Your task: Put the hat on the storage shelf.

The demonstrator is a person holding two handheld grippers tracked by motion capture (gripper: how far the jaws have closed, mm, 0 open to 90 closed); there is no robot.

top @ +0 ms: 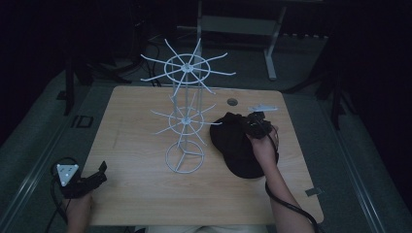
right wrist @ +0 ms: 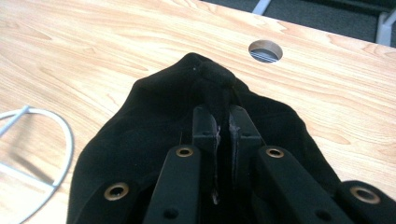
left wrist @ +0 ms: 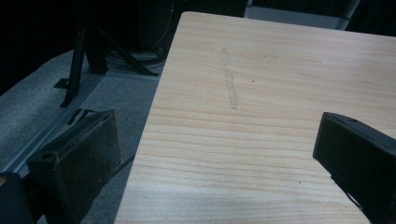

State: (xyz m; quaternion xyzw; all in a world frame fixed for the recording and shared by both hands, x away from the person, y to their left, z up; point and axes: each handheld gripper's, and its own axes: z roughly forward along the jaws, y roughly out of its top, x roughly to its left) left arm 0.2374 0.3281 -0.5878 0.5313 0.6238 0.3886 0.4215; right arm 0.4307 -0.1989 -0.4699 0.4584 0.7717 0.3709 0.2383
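Black cap (top: 238, 145): on worktop (top: 141, 194), right of white wire rack (top: 186, 121), beside the rack's ring base.
Right hand-held gripper (right wrist: 220, 122): jaws clamped together on a pinched fold of the cap's crown fabric.
Left hand-held gripper (top: 99, 174): near front left corner of worktop, jaws spread wide, nothing between them.
Round cable hole (right wrist: 265, 51): beyond the cap.
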